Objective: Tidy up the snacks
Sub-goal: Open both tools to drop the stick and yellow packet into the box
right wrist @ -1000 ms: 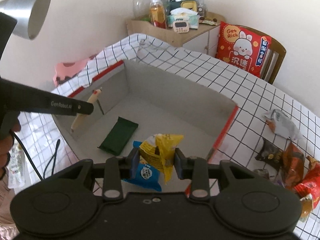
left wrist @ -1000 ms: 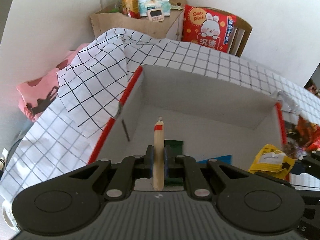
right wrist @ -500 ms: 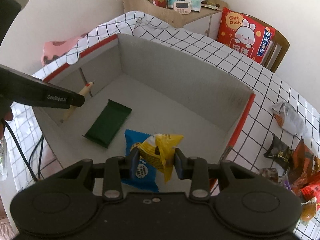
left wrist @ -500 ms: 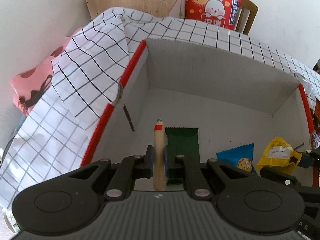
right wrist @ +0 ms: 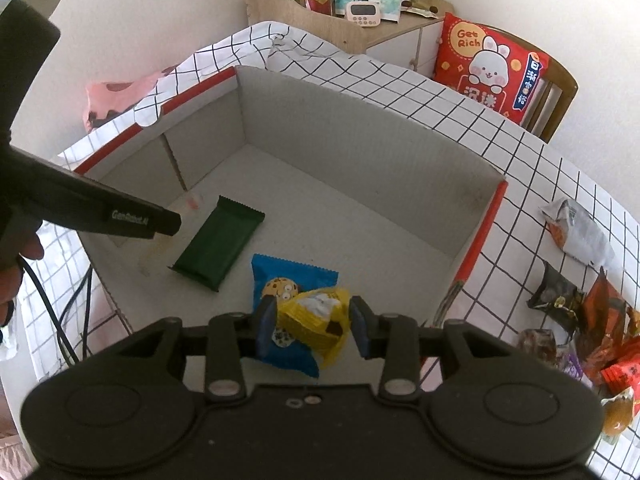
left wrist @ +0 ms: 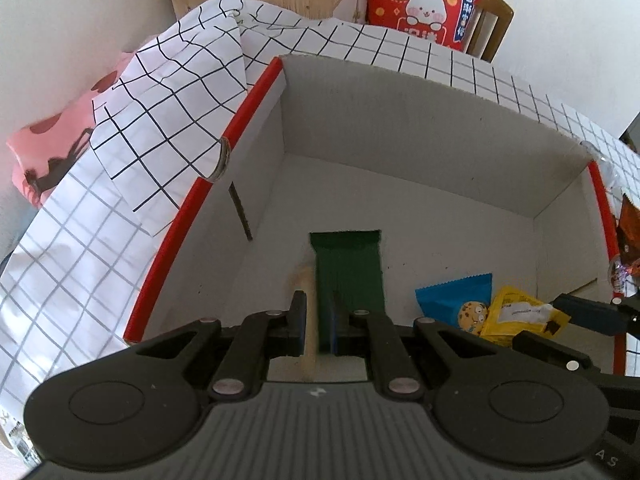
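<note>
On the left I see my left gripper (left wrist: 313, 326) lowered into the cardboard box (left wrist: 420, 128), close to its left wall. Its fingers stand a little apart, with a narrow gap between them. In this gap there is a pale stick snack (left wrist: 306, 312), very blurred, so I cannot tell if the pads touch it or if it is free; in the right wrist view it is only a faint streak near the left wall. Just to the right of this gripper, on the box floor, lies a dark green bar (left wrist: 347, 268), flat, with its long side pointing away from me. The right finger (left wrist: 329, 326) partly covers its near end.

More to the right on the floor lies a blue cookie packet (left wrist: 456, 298), and a yellow packet (left wrist: 516, 316) rests partly on top of it. My right gripper (right wrist: 312, 330) is above this place. Its fingers are opened wide, one on each side of the yellow packet. The packet sits between the blue pads (right wrist: 267, 330), but I see a small space at each side, so the pads do not press it. It lies on the blue packet and not in my grip.

Outside the box, to the right on the checked tablecloth (right wrist: 520, 200), a pile of loose snack packets (right wrist: 584, 320) waits, well apart from both grippers.
</note>
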`<state>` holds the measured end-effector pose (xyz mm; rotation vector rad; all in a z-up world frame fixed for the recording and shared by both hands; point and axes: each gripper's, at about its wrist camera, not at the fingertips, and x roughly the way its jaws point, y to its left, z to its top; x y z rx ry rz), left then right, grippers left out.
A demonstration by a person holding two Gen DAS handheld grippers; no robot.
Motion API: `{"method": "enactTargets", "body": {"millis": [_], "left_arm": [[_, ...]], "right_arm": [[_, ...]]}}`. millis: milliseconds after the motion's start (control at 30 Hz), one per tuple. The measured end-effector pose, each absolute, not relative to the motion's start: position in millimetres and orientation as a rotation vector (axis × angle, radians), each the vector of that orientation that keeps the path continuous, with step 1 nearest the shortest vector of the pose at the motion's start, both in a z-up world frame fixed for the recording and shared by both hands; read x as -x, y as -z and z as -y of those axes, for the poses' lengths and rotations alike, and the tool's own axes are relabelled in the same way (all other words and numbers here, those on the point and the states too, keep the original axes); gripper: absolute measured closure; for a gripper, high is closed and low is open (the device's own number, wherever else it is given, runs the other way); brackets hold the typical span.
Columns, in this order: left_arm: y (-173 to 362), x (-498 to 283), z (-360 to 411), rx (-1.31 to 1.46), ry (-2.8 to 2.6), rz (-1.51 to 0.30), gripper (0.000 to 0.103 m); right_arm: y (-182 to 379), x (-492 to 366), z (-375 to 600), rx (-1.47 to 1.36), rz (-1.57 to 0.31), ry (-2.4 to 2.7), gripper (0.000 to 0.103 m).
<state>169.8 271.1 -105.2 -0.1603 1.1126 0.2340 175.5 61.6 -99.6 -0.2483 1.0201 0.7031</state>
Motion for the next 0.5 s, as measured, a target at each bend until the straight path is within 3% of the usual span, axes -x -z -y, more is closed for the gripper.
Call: {"method": "enactTargets", "body": {"millis": [200, 333, 500], "left_arm": [[97, -162, -275, 0.208, -0.233, -1.091, 0.088], [88, -155, -273, 0.228, -0.222, -1.064, 0.087], [74, -144, -267, 0.232, -0.209, -1.016, 0.087]], "right_arm": [[93, -172, -55, 0.219, -1.017, -0.709, 0.062], [83, -167, -48, 0.185, -0.996, -0.724, 0.052], [69, -162, -38, 0.147, -0.967, -0.742, 0.049]]}}
